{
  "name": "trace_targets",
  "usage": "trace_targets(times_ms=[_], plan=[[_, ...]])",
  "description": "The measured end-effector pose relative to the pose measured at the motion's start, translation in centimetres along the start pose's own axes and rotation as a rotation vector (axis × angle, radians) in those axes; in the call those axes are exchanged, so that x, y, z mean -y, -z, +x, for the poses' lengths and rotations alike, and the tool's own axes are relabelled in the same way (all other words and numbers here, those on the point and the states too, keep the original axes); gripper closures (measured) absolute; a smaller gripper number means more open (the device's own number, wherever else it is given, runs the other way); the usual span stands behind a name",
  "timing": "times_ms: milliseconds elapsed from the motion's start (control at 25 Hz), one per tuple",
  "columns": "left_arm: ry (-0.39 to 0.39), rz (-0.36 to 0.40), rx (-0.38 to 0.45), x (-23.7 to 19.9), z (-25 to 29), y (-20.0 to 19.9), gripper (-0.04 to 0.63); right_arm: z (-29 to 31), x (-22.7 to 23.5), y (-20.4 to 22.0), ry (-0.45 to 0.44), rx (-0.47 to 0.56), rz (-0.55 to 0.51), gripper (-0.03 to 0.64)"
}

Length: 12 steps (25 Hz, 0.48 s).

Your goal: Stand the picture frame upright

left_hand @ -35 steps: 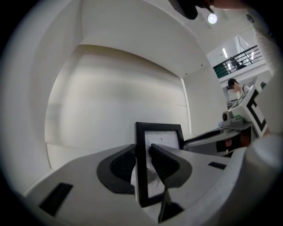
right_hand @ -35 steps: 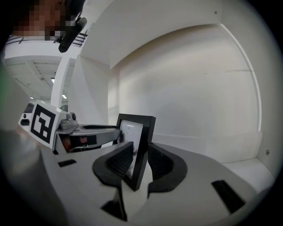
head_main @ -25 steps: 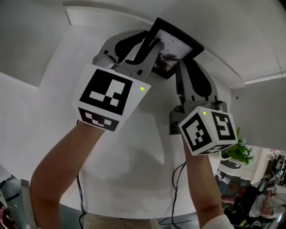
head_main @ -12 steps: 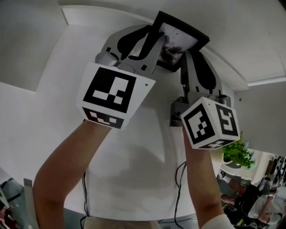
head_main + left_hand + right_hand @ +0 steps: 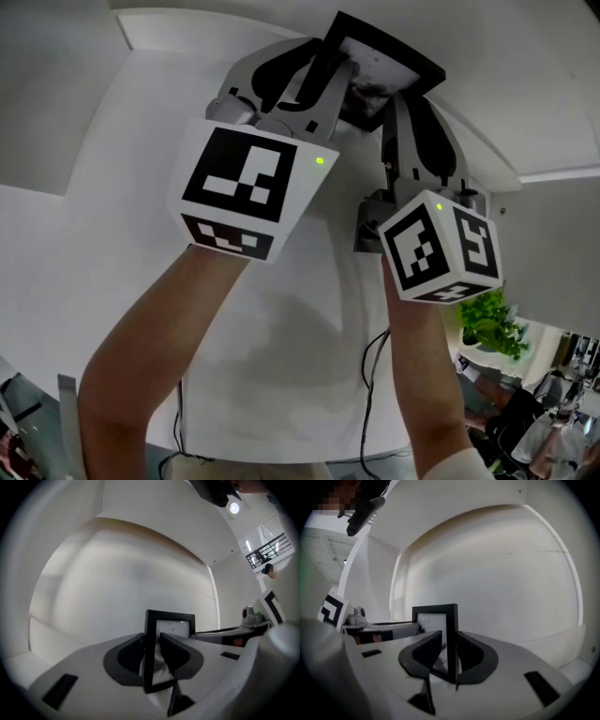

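Both hand-held grippers have carried the picture frame (image 5: 389,67) a bit further out since a second ago, so it now sits higher in the head view, over the far part of the table (image 5: 141,150) close to its back edge

The left hand-held gripper (image 5: 323,73) is clamped on the frame's left side bar. In the left gripper view the jaws are nearly together, with the black bar (image 5: 151,653) pinched between the pads (image 5: 152,641). The right hand-held gripper (image 5: 403,111) does the same on the other side: narrow gap, pads pressing the right bar of the frame (image 5: 451,634). So it's a proper two-sided grip

Progress-wise I'd say roughly halfway. The frame is already turned upright, and from both gripper views it stands straight with the glass facing the person. What I can't tell is whether its bottom edge is touching the table or hanging just above it. There's also a thin dark strip poking down under the frame in both gripper views. That could be the back stand, but I can't say for sure

Still left, as I read it: get the bottom edge down on the table, get it propped so it stays up on its own, then let go on both sides
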<state>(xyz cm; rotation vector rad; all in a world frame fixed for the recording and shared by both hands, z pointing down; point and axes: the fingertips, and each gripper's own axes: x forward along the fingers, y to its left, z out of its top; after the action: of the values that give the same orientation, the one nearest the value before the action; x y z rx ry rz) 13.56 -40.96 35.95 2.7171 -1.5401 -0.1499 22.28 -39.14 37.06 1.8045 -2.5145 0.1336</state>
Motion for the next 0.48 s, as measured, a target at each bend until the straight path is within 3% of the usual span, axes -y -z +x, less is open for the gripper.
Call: trace_targets(times_ms=[480], plan=[[0.000, 0.017, 0.007, -0.14, 0.42, 0.33, 0.488, 0.49, 0.33, 0.50, 0.004, 0.020, -0.024, 0.518]])
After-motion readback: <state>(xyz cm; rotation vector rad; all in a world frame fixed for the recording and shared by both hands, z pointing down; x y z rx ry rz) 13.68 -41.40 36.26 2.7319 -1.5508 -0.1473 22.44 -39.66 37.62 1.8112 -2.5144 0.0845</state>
